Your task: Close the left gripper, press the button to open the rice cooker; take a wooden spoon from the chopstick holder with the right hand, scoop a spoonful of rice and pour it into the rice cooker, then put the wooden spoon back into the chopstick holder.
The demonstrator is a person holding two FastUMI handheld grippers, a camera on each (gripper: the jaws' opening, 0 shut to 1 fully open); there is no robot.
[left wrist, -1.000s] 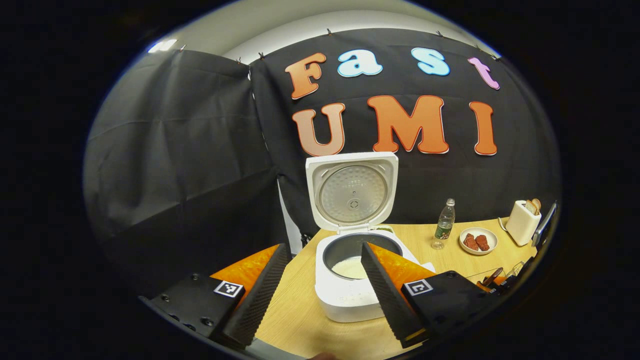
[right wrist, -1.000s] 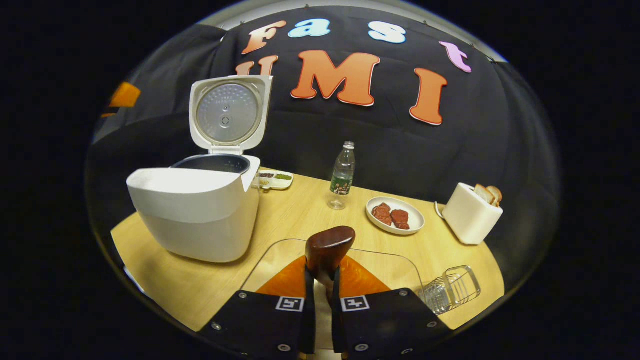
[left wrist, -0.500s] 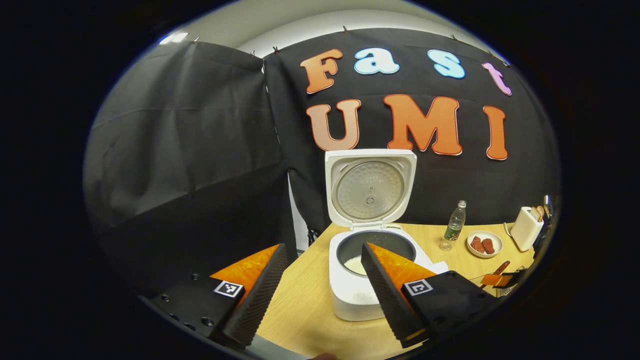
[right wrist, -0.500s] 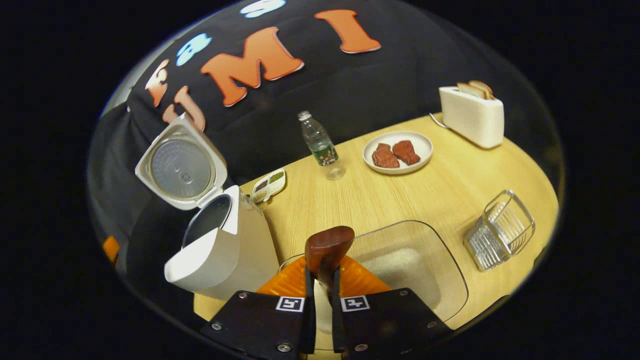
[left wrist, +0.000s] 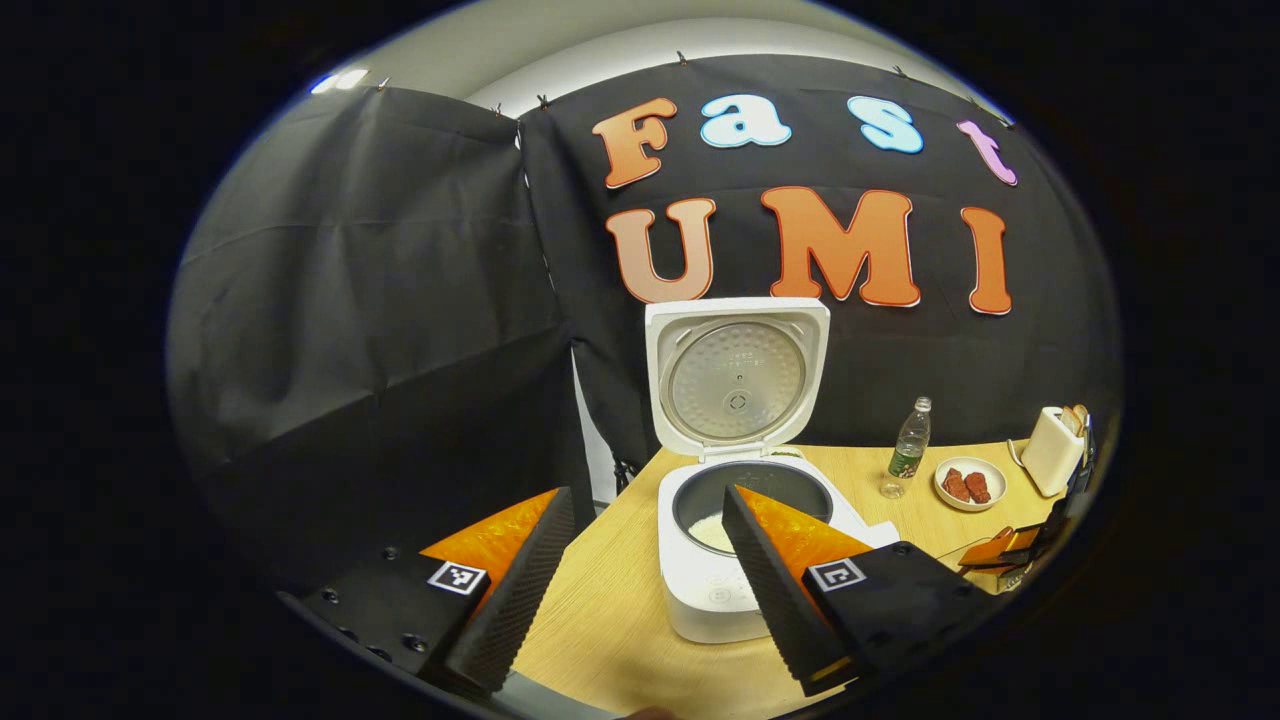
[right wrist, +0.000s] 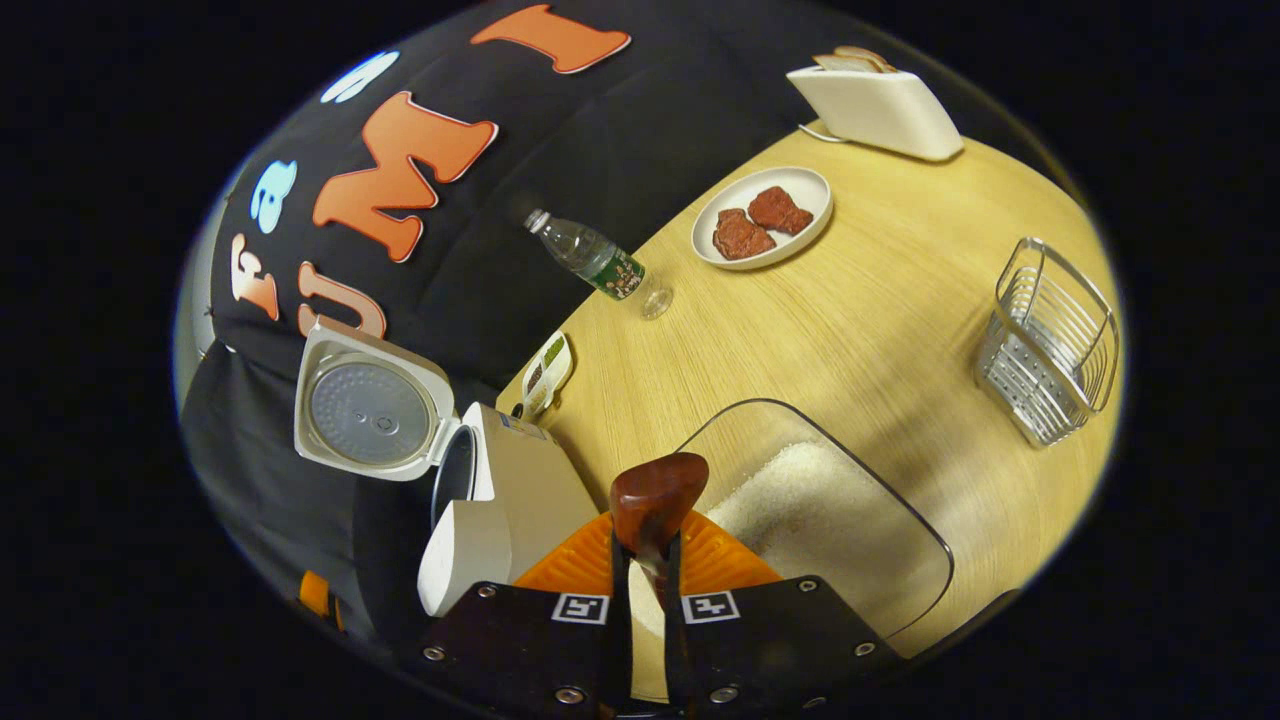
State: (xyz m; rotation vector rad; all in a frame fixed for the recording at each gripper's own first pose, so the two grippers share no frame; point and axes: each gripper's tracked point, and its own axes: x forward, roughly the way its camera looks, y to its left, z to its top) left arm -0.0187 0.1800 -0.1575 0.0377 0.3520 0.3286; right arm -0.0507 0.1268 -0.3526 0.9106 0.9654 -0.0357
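Note:
The white rice cooker (left wrist: 735, 590) stands open on the table, lid (left wrist: 738, 375) upright, with some rice (left wrist: 712, 530) in its pot. My left gripper (left wrist: 648, 495) hovers in front of it, open and holding nothing. My right gripper (right wrist: 645, 540) is shut on the handle of the dark wooden spoon (right wrist: 655, 495), whose bowl sticks out past the fingertips. It hangs tilted over the near end of a clear container of rice (right wrist: 820, 510), beside the rice cooker (right wrist: 505, 500). The wire chopstick holder (right wrist: 1050, 345) stands at the right. In the left gripper view the right gripper (left wrist: 1010, 548) shows at the far right.
On the wooden table (right wrist: 850, 300) there are a water bottle (right wrist: 590, 258), a plate with red meat pieces (right wrist: 762, 215), a white toaster with bread (right wrist: 870, 95) and a small seasoning dish (right wrist: 545, 365) behind the cooker. Black cloth walls close off the back and left.
The right gripper has rolled and swung away from the cooker to above the rice container, keeping the spoon. The left gripper drifted slightly back and stays open.

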